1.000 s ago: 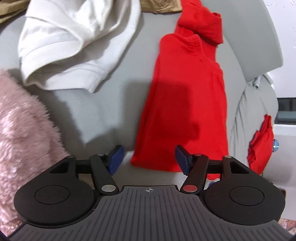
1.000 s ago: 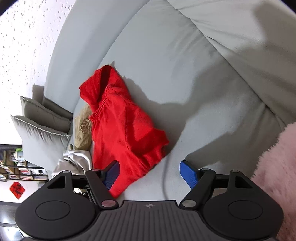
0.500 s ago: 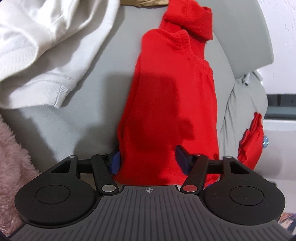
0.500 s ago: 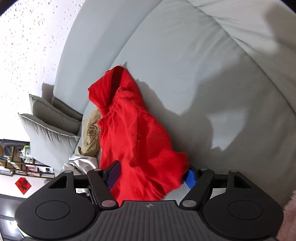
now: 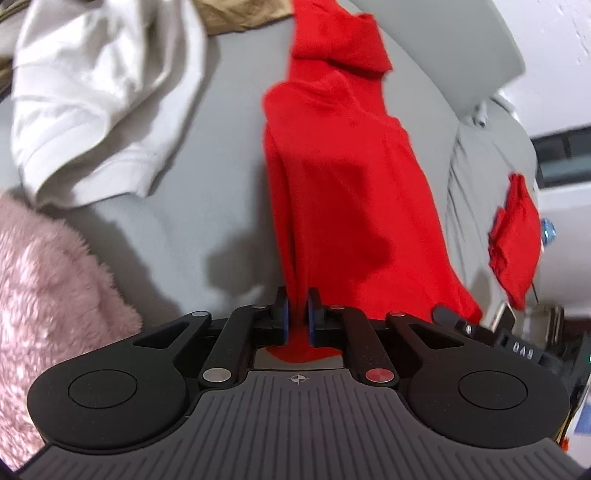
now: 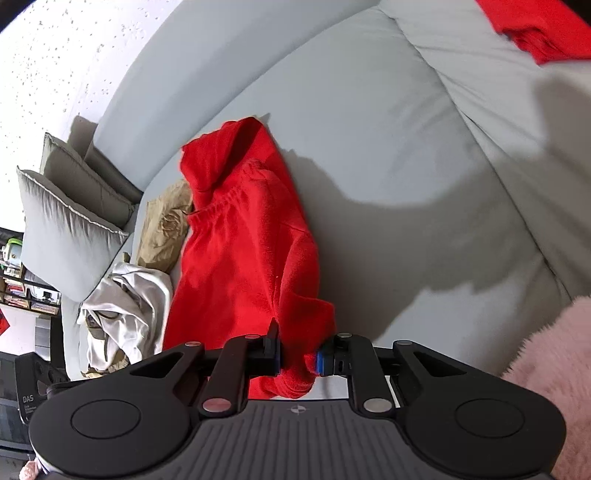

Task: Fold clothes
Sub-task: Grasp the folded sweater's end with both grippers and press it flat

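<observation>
A red hooded garment (image 5: 343, 177) lies lengthwise on the grey sofa seat (image 5: 207, 184), hood at the far end. My left gripper (image 5: 297, 314) is shut on its near hem, red cloth bunched between the blue pads. In the right wrist view the same garment (image 6: 243, 251) runs away from me, and my right gripper (image 6: 298, 356) is shut on another part of its near edge, with a thick fold of cloth between the jaws. The near end looks lifted off the seat.
A white garment (image 5: 96, 96) and a tan one (image 5: 240, 18) lie at the far left of the seat. A pink fluffy item (image 5: 48, 280) sits near left. Grey cushions (image 6: 66, 218) stand at the sofa end. A small red cloth (image 5: 517, 236) hangs at right.
Both grippers moved forward over the red garment's near edge and closed on it. The near end has gathered and risen a little from the seat.
</observation>
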### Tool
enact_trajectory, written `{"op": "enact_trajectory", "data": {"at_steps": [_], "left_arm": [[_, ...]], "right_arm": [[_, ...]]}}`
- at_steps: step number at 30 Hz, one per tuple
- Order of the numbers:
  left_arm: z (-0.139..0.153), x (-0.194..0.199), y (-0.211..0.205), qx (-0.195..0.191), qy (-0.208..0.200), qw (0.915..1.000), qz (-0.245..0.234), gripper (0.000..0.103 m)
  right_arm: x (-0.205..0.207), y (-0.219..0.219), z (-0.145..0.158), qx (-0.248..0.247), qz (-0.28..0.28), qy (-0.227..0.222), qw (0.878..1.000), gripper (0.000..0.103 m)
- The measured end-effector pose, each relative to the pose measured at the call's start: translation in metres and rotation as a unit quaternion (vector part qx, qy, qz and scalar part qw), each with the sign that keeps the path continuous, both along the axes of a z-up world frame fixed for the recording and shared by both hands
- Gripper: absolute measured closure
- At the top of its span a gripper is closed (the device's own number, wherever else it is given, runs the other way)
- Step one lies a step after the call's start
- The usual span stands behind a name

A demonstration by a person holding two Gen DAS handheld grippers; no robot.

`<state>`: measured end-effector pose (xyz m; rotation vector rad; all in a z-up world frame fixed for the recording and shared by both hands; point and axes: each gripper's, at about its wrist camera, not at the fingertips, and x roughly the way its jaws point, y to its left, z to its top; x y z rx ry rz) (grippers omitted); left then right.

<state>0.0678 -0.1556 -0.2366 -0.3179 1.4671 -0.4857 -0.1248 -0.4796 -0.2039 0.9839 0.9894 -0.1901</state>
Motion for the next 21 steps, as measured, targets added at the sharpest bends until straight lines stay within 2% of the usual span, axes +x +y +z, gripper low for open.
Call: {"op": "enact_trajectory", "data": {"at_steps": [1,2,3,4,6,10,14,17,18,20,21], "left_arm": [[-0.003,-0.001,0.002,0.002,0.001,1.0000,0.007,0.050],[-0.006,-0.002,0.005,0.003,0.003,0.9999,0.015,0.049],[-0.008,-0.004,0.007,-0.008,0.006,0.9998,0.020,0.047],[-0.009,-0.005,0.009,-0.017,0.007,0.9996,0.022,0.044],[-0.012,-0.008,0.012,-0.035,0.012,0.9989,0.028,0.041],[-0.018,-0.012,0.009,-0.039,0.006,0.9989,0.024,0.033],[-0.015,-0.015,-0.003,-0.029,-0.001,0.9996,-0.008,0.034],[-0.019,-0.017,-0.016,-0.024,0.009,0.9994,-0.025,0.035],[-0.018,-0.018,-0.023,-0.008,0.000,0.9990,-0.043,0.036],[-0.017,-0.020,-0.035,0.026,-0.015,0.9968,-0.075,0.044],[-0.017,-0.021,-0.039,0.033,-0.017,0.9961,-0.080,0.052]], "right_arm": [[-0.001,-0.002,-0.005,0.008,-0.005,0.003,1.000,0.072],[-0.002,-0.004,-0.010,0.017,-0.011,0.006,1.000,0.067],[-0.004,-0.006,-0.013,0.023,-0.016,0.011,1.000,0.058],[-0.005,-0.007,-0.014,0.028,-0.016,0.008,0.999,0.056],[-0.010,-0.010,-0.017,0.042,-0.015,-0.004,0.999,0.055],[-0.013,-0.012,-0.027,0.068,-0.036,-0.014,0.997,0.056],[-0.012,-0.011,-0.033,0.083,-0.056,-0.025,0.995,0.056],[-0.009,-0.008,-0.034,0.080,-0.057,-0.029,0.995,0.056],[-0.005,-0.006,-0.033,0.074,-0.053,-0.028,0.995,0.056],[0.002,-0.002,-0.031,0.060,-0.042,-0.027,0.997,0.057],[0.004,0.000,-0.030,0.047,-0.032,-0.022,0.998,0.062]]}}
